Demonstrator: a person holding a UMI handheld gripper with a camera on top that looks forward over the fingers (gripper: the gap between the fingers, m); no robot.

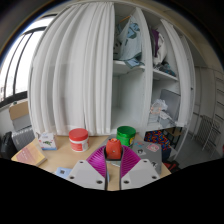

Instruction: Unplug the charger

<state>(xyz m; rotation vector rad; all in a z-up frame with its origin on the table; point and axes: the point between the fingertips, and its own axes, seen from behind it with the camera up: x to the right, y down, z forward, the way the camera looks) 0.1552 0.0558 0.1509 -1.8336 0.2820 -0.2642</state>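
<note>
Step in hand: we judged the approach was unfinished, since we could make out no charger, plug or socket anywhere; we would first have searched the desk (55,158) before closing on anything.
Doing it well: once the charger was found, we would have lined the fingers up square on its body, gripped the housing and not the cable, and pulled straight out of the socket.
Gripper: the gripper (113,163) sat low over the desk, its fingers (99,162) apart at a moderate width, pink pads facing each other.
Between the fingers: a small red-orange object (114,150) stood in the gap, towards the far end; we could not tell what it was or whether either pad touched it.
Landmark, the red-orange object: a green cup (125,134) stood just behind it.
Red-lidded jar (78,139): off to its left on the desk, apart from the fingers.
White curtain (70,70): hung well behind it.
Open shelves (140,65): stood beyond it, to the right of the curtain.
</note>
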